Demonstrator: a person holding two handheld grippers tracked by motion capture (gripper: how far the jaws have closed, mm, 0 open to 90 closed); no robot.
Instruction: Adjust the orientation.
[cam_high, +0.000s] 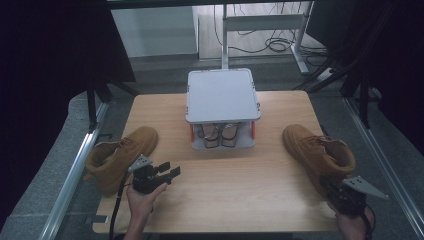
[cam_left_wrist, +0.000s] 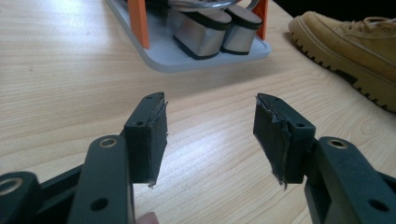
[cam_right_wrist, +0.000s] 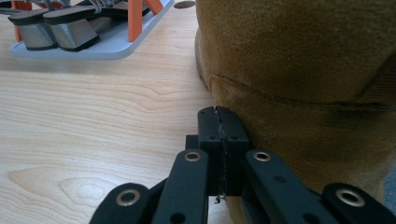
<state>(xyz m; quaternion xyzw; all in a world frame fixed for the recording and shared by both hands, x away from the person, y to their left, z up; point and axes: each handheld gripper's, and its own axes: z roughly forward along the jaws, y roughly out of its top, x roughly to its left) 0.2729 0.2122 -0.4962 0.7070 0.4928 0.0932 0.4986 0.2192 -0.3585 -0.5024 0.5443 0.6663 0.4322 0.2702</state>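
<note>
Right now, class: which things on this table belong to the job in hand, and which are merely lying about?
In the job:
tan suede boot on the right
shut right hand-held gripper
tan suede boot on the left
open left hand-held gripper

Lying about:
grey two-tier shoe rack
pair of silver block-heeled shoes

No legible text, label, brand mark, number or sign appears in any view. The tan suede lace-up boots (cam_high: 120, 157) (cam_high: 317, 152), the grey two-tier plastic shoe rack with orange posts (cam_high: 222, 95), the light wood-grain table top (cam_high: 225, 180) and the black gripper pads (cam_left_wrist: 147, 135) carry plain, unmarked surfaces at this resolution.
</note>
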